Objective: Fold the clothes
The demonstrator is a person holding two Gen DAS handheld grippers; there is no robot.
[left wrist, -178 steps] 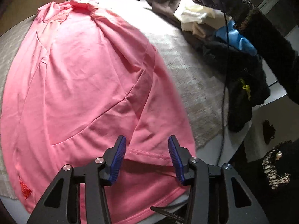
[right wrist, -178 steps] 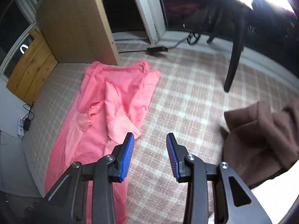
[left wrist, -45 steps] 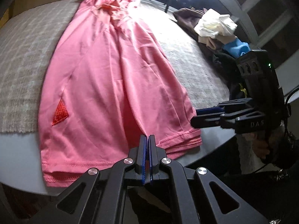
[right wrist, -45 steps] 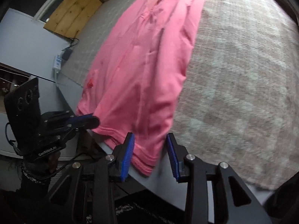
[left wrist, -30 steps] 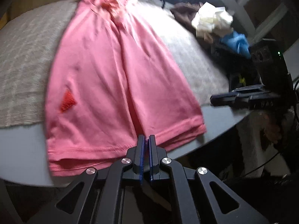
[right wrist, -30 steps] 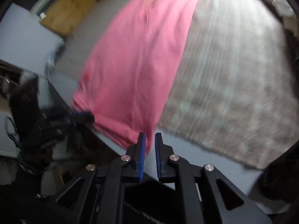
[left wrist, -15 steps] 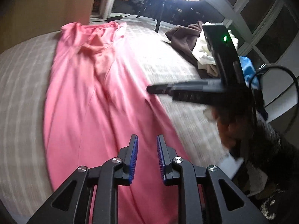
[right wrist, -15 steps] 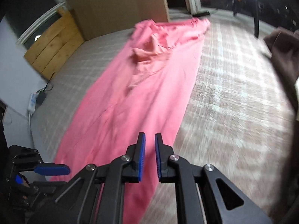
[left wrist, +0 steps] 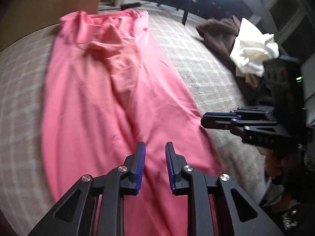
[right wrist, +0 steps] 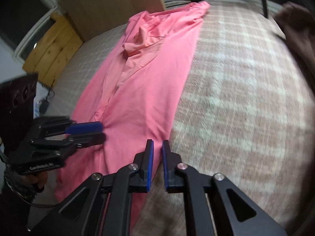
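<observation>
**2 tongs hovering over the near end of a long pink garment**

2 sets of tongs are working here. The left tongs are standing apart with nothing between the blue ribbed pads, hanging over the near middle of the pink garment. The right tongs are showing a narrow gap, also empty, and are sitting over the garment's right-hand edge where pink cloth is meeting the rug.

The garment is lying flat on the checked rug covering the bench, its long axis running straight away from both tongs toward the far waistband end, where the cloth is bunching into a small rumpled peak. Both tongs are hovering at the same near end, left toward the middle, right at the edge; neither looks clearly nearer to the cloth.

Judging by that layout, the next fold probably needs a grip on the near hem, carried along the long axis toward the far end.

The cloth is looking thin, smooth and slippery, creasing in soft ridges. The rug is looking fuzzy and grippy. A brown garment and a white one are heaped well off to the right.
</observation>
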